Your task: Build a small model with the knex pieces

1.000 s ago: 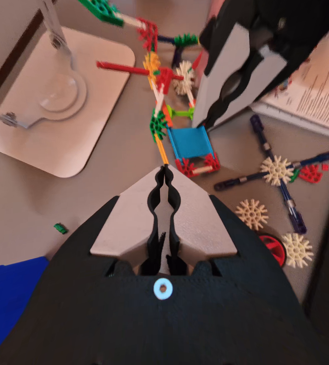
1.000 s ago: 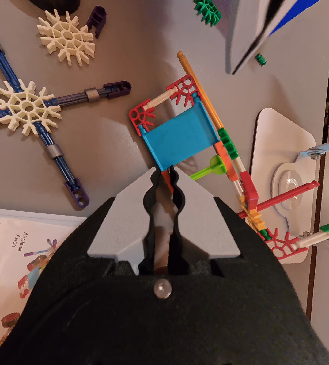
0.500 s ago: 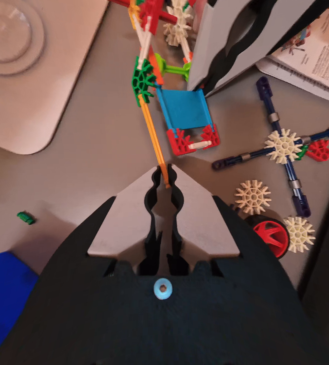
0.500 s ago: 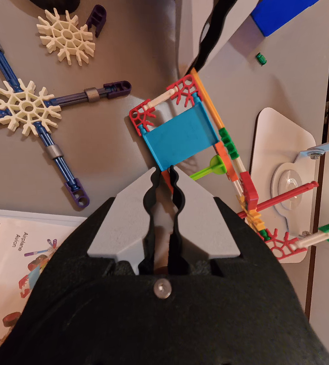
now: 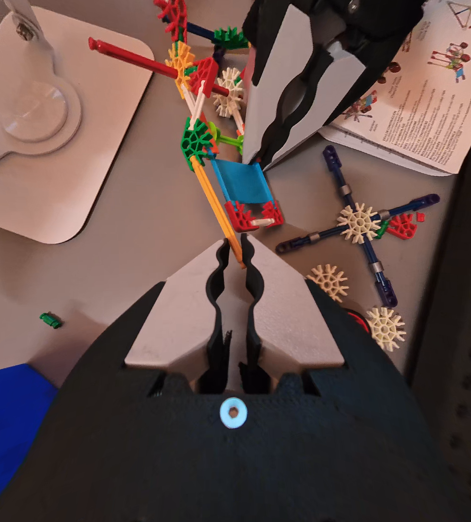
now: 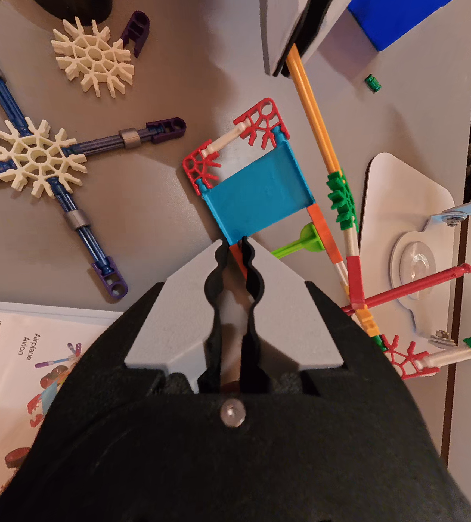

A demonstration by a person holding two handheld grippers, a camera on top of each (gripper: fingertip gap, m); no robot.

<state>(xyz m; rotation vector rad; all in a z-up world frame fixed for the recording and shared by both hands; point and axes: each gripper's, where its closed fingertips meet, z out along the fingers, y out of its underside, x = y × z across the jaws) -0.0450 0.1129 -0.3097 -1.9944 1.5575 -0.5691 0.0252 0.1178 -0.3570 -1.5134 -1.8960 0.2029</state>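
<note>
A: Left gripper?
B: Nipping tip of orange rod, long axis running straight ahead from fingers

A: Right gripper?
B: Clamped on orange connector, blue panel just beyond fingertips; rod forward-right, nearer left

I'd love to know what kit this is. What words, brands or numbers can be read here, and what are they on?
Instruction booklet: printed headings and captions beside model pictures; wording not repeated here.
Same booklet, left wrist view: small print, too blurred to read.
Toy model, orange rod, left gripper, right gripper: no writing visible.
</note>
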